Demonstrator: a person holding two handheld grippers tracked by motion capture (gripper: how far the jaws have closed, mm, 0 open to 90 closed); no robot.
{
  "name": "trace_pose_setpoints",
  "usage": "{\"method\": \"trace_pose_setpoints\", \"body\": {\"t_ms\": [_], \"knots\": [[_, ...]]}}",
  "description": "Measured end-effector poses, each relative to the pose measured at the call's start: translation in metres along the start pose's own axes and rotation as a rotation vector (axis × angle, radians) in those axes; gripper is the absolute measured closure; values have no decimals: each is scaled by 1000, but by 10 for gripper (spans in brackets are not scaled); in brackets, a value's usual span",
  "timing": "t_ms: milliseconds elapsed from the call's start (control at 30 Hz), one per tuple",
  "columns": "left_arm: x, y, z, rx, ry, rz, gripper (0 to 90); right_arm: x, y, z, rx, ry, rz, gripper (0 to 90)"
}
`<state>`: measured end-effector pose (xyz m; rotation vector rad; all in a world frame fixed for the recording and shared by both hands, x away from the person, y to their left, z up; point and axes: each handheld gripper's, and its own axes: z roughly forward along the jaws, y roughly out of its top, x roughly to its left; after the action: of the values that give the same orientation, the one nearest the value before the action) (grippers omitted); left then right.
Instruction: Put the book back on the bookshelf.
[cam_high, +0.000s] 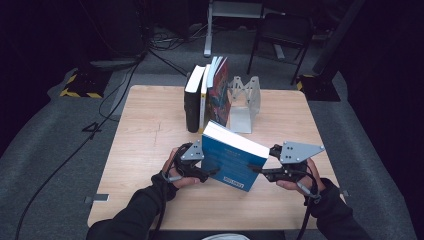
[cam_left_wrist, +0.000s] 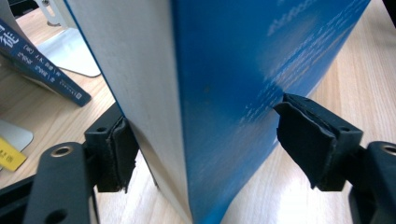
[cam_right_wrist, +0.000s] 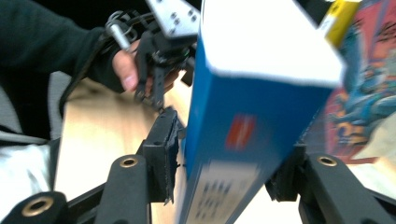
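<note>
Blue book (cam_high: 232, 161) is up on edge, tilted, just in front of the book row (cam_high: 206, 95) and not yet shelved. The left gripper (cam_high: 212, 171) stands spread around its fore-edge, pads clear of both covers. The right gripper (cam_high: 256, 169) straddles the spine end; the near pad sits just off the cover, the far pad I cannot tell. Left to do, by my read: slot it into that row. The metal bookend (cam_high: 243, 102) stands just right of the row, crowding the gap
</note>
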<state>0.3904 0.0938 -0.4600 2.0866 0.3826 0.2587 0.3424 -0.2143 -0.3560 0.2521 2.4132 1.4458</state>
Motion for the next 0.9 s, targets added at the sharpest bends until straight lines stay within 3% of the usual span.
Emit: {"method": "trace_pose_setpoints", "body": {"t_ms": [100,267,433,633,700,900], "knots": [[0,1,3,-5,1,3,226,-3,8,0,13,-4,12,503],[-2,3,7,-5,-1,16,214,-7,26,4,46,28,36,522],[-2,3,6,-2,-1,12,211,-11,32,10,80,54,70,552],[-2,3,7,-4,-2,8,205,-11,34,13,98,48,90,546],[-2,3,6,0,-6,8,204,-9,37,21,132,22,84,563],[-3,0,-2,24,28,-9,249,-10,35,21,117,2,124,593]]}}
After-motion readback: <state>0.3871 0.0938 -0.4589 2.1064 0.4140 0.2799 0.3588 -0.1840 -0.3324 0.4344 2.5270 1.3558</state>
